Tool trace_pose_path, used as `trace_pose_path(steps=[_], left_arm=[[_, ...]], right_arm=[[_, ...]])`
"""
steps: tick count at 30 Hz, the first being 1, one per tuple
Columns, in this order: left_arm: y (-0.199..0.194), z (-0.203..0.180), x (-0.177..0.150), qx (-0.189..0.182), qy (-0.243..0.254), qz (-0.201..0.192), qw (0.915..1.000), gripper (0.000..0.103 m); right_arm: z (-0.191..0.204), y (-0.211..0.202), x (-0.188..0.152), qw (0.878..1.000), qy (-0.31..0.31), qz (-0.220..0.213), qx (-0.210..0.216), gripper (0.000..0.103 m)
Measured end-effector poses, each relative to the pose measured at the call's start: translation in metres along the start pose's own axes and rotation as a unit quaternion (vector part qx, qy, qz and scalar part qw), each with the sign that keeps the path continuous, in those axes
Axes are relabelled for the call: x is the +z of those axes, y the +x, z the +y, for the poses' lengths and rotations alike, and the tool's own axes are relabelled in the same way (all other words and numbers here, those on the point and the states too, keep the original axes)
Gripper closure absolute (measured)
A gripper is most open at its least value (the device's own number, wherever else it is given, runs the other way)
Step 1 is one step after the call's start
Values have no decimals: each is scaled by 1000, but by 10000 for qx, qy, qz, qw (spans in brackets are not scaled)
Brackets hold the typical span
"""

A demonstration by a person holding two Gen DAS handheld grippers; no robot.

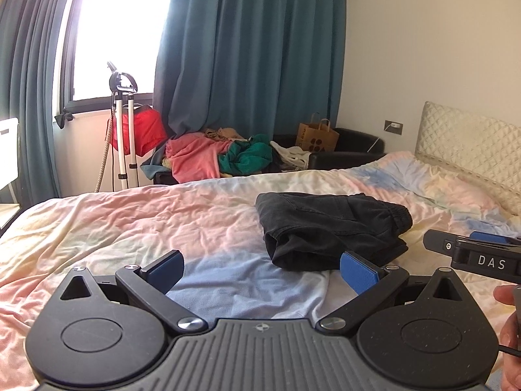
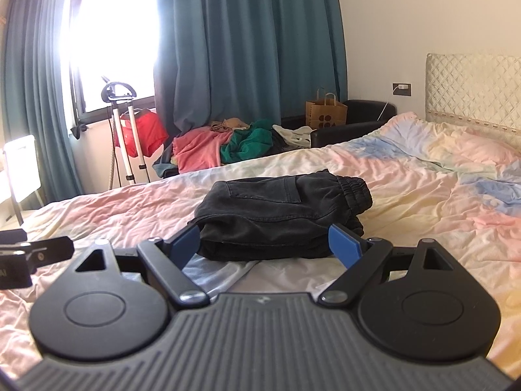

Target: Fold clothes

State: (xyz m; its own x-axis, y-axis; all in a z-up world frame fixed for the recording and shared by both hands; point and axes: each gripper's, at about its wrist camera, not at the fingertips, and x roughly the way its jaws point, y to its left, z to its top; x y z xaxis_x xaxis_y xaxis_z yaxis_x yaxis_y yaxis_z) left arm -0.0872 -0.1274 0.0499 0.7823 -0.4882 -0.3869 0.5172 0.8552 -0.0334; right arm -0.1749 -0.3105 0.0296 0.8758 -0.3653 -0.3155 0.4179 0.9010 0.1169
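A black pair of pants (image 1: 329,224) lies folded in a compact bundle on the pastel bedsheet (image 1: 130,228). My left gripper (image 1: 260,270) is open and empty, low over the sheet, just left of and in front of the bundle. In the right wrist view the same pants (image 2: 280,215) sit straight ahead. My right gripper (image 2: 267,244) is open with its blue pads on either side of the bundle's near end, not closed on it. The right gripper also shows at the right edge of the left wrist view (image 1: 472,251).
A pile of pink, green and white clothes (image 1: 221,156) lies on a black sofa beyond the bed. A garment steamer stand (image 1: 125,130) with a red garment stands by the window. A paper bag (image 1: 317,137) and a quilted headboard (image 1: 469,140) are at the right.
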Motion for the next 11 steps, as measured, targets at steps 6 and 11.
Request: trace_pose_path(steps=[6, 11], left_arm=[[-3, -4, -1, 12, 18, -8, 10000, 0], [-5, -3, -2, -13, 19, -12, 10000, 0]], right_arm=[[-2, 0, 1, 10000, 62, 21, -18, 15], [0, 0, 1, 10000, 42, 24, -14, 15]])
